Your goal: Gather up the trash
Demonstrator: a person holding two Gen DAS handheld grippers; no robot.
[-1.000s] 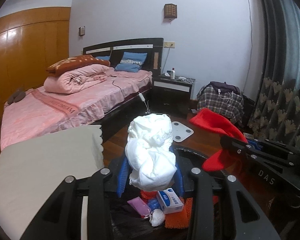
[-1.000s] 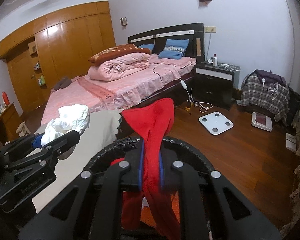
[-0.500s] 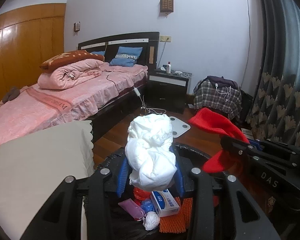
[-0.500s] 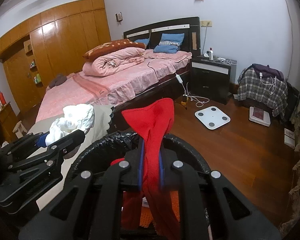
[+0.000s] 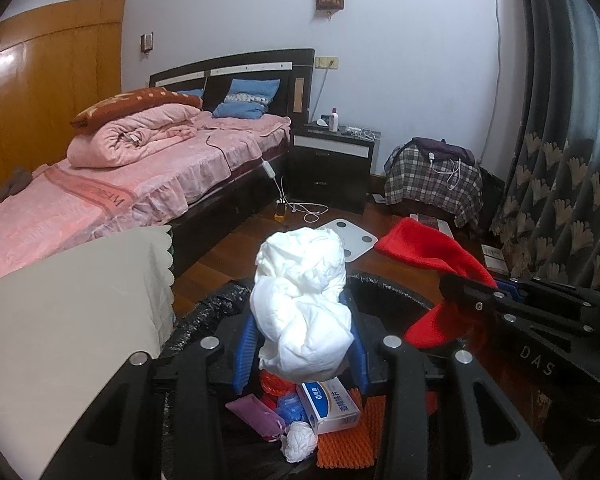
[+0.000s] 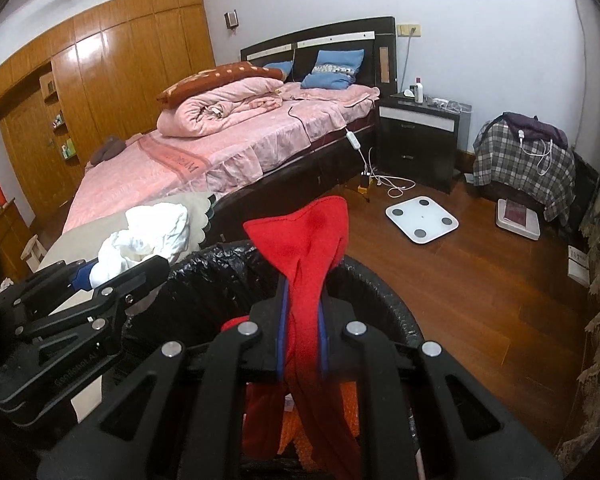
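Note:
My left gripper (image 5: 302,344) is shut on a crumpled white wad of paper (image 5: 302,300), held over the black-lined trash bin (image 5: 204,312). Inside the bin lie a white and blue box (image 5: 332,404), a pink packet (image 5: 256,416), a small white ball of tissue (image 5: 300,442) and orange netting (image 5: 348,444). My right gripper (image 6: 302,340) is shut on a red cloth (image 6: 308,256) that hangs down into the same bin (image 6: 220,280). In the right wrist view the left gripper (image 6: 88,276) with its white wad (image 6: 148,236) sits at the left, over the bin's rim.
A beige covered table (image 5: 68,304) stands left of the bin. Behind are a pink bed (image 5: 140,176), a black nightstand (image 5: 332,164), a white scale (image 6: 422,220) on the wood floor, a plaid-covered seat (image 6: 524,164) and patterned curtains (image 5: 560,208).
Both grippers have sunk toward the bin with their loads still held. The bin's contents show larger in the left wrist view.

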